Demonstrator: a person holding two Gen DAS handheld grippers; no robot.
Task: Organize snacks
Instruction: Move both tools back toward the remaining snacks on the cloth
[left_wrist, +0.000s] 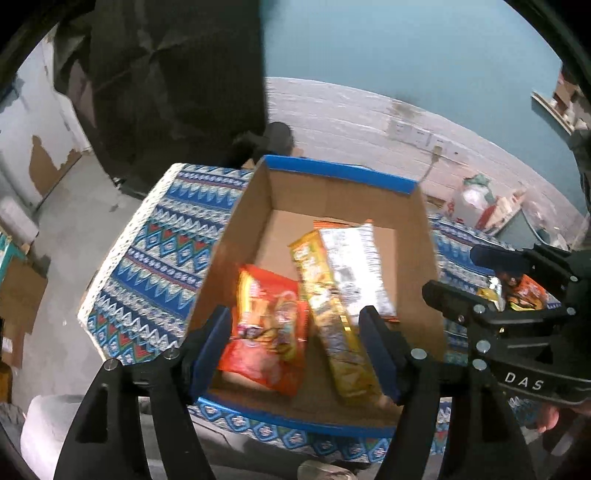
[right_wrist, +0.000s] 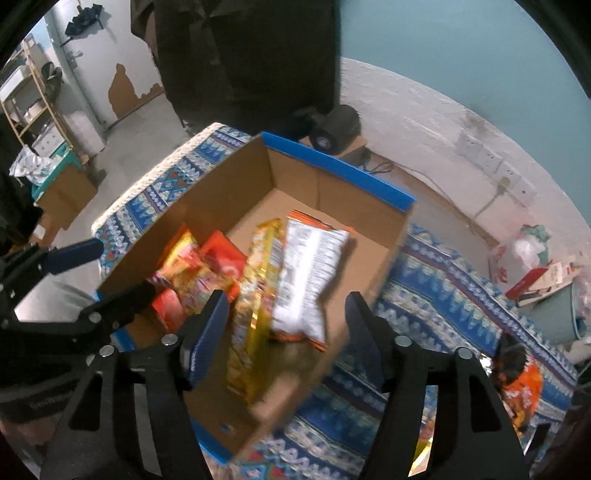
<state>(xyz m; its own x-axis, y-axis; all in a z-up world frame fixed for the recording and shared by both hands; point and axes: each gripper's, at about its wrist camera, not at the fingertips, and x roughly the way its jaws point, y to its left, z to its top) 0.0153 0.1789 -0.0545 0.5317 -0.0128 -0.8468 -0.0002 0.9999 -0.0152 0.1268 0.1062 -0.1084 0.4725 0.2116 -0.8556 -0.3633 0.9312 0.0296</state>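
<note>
A cardboard box (left_wrist: 332, 171) with a blue rim stands on a blue patterned tablecloth (left_wrist: 155, 258). In it lie an orange-red snack bag (left_wrist: 269, 332), a long yellow packet (left_wrist: 328, 317) and a bag showing its white printed back (left_wrist: 354, 269). My left gripper (left_wrist: 295, 314) hangs open over the box's near end, touching nothing. The right gripper (right_wrist: 286, 299) is open above the box (right_wrist: 332, 166); the white bag (right_wrist: 306, 269) and yellow packet (right_wrist: 255, 295) lie below, free of its pads. Each gripper shows in the other's view: right (left_wrist: 452, 271), left (right_wrist: 122, 267). Another orange snack bag (right_wrist: 524, 387) lies on the cloth to the right.
A dark cloth (right_wrist: 251, 55) hangs behind the table, with a black round device (right_wrist: 332, 129) on the floor behind the box. Bags and cartons (right_wrist: 532, 258) are piled at the right by the white wall. The table's left edge drops to a grey floor (left_wrist: 66, 229).
</note>
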